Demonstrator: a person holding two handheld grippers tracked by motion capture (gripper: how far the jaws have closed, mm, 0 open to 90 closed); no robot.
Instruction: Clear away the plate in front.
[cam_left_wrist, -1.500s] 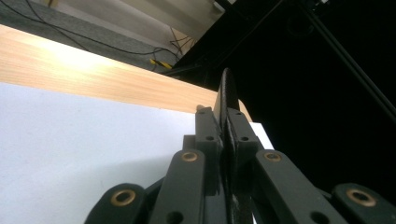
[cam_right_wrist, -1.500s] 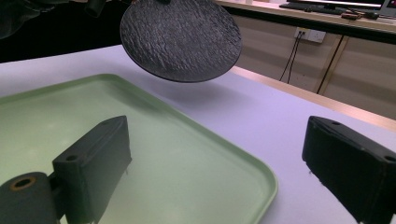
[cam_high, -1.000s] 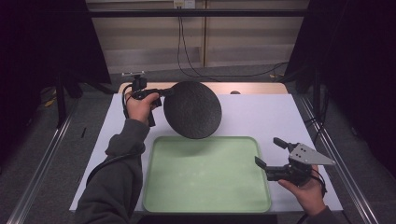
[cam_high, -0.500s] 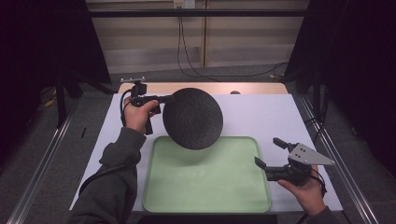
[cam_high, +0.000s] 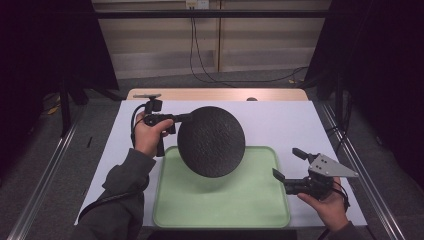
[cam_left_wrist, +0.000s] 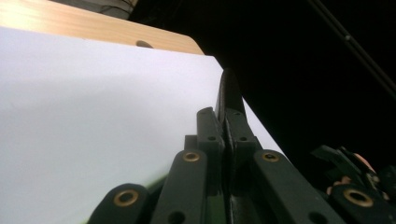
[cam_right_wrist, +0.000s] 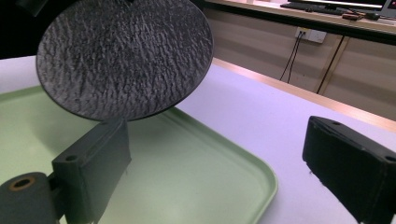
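Observation:
A round black plate (cam_high: 211, 141) with a rough textured face hangs tilted above the far half of the pale green tray (cam_high: 225, 202). My left gripper (cam_high: 187, 118) is shut on the plate's left rim, held level by the hand at the tray's far left corner. In the left gripper view the jaws (cam_left_wrist: 225, 122) pinch the plate's thin edge (cam_left_wrist: 229, 88). My right gripper (cam_high: 289, 164) stands open just off the tray's right edge with nothing between its fingers. In the right gripper view the plate (cam_right_wrist: 123, 56) hovers over the tray (cam_right_wrist: 187, 172), beyond the open gripper (cam_right_wrist: 217, 135).
The tray lies on a white table cover (cam_high: 280, 125), with a wooden table edge (cam_high: 215, 94) at the back. Metal rails run along both sides of the table. Cables (cam_high: 200, 60) hang on the far wall, and dark curtains stand left and right.
My left hand has carried the plate toward the person and a little to the right, from the white cover to above the tray. The right gripper has stayed still.

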